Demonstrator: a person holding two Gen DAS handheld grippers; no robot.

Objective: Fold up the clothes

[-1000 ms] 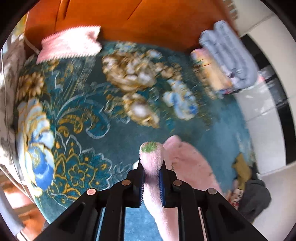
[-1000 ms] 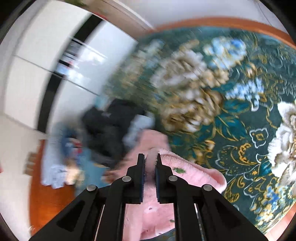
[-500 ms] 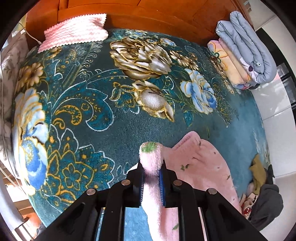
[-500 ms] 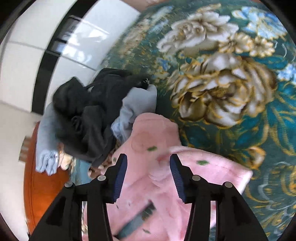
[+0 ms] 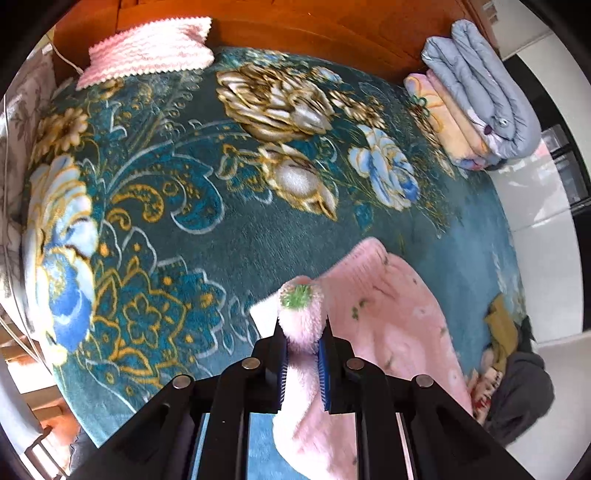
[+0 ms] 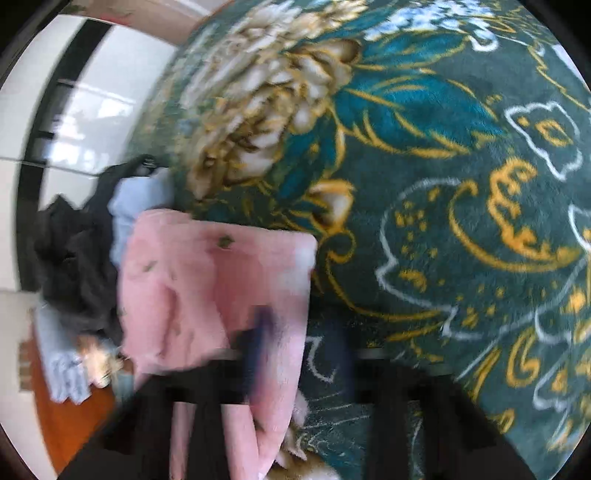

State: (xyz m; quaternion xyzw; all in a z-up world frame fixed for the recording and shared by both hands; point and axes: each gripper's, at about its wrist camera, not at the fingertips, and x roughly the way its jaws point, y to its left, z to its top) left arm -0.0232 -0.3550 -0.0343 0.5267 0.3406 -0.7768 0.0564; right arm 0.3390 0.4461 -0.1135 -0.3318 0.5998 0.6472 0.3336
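A fluffy pink garment (image 5: 391, 332) with small green specks lies on the teal floral blanket (image 5: 166, 206). My left gripper (image 5: 302, 354) is shut on a bunched pink edge of it, which sticks up between the blue pads. In the right wrist view the pink garment (image 6: 207, 291) lies at lower left. My right gripper (image 6: 301, 354) is blurred by motion; its fingers stand apart, open and empty, the left one over the garment's edge.
A pile of dark and grey clothes (image 6: 77, 251) lies at the blanket's edge, also in the left wrist view (image 5: 517, 391). Folded blue and peach quilts (image 5: 476, 107) and a pink knitted pillow (image 5: 147, 51) sit by the wooden headboard (image 5: 295, 26). White floor lies beyond.
My right gripper opened, let go of the pink garment and is now moving right over the blanket. My left gripper kept its hold while the garment settled flatter.
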